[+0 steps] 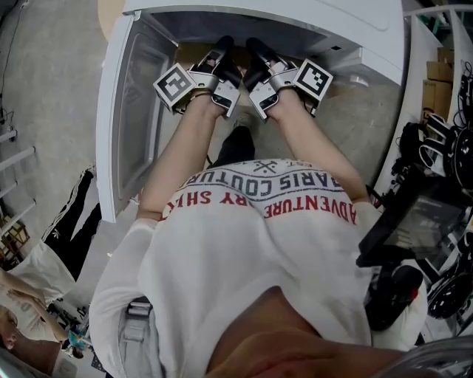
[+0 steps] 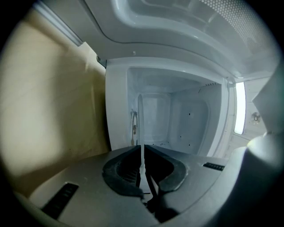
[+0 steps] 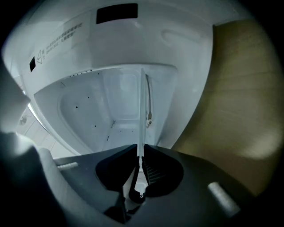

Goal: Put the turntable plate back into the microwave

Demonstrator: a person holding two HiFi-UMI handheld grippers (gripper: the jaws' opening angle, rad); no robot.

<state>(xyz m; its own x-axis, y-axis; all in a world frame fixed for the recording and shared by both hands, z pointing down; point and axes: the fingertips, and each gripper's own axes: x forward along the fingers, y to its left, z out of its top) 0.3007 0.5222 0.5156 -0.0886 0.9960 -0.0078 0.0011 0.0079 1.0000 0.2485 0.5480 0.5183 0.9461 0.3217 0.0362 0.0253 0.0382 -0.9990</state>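
Note:
The glass turntable plate (image 2: 140,128) shows edge-on as a thin clear line between the jaws in both gripper views (image 3: 142,111). My left gripper (image 2: 142,153) is shut on its rim, and my right gripper (image 3: 140,153) is shut on it too. In the head view the left gripper (image 1: 224,46) and the right gripper (image 1: 253,47) sit side by side at the mouth of the white microwave (image 1: 310,22). I cannot make out the plate there. The white, bare microwave cavity (image 2: 182,119) lies straight ahead of the jaws (image 3: 97,111).
The microwave door (image 1: 137,111) hangs open at the left. A beige wall panel (image 2: 53,102) flanks the oven's outer side (image 3: 235,88). Dark equipment (image 1: 421,214) and cardboard boxes (image 1: 437,88) stand at the right. Another person (image 1: 29,295) is at the lower left.

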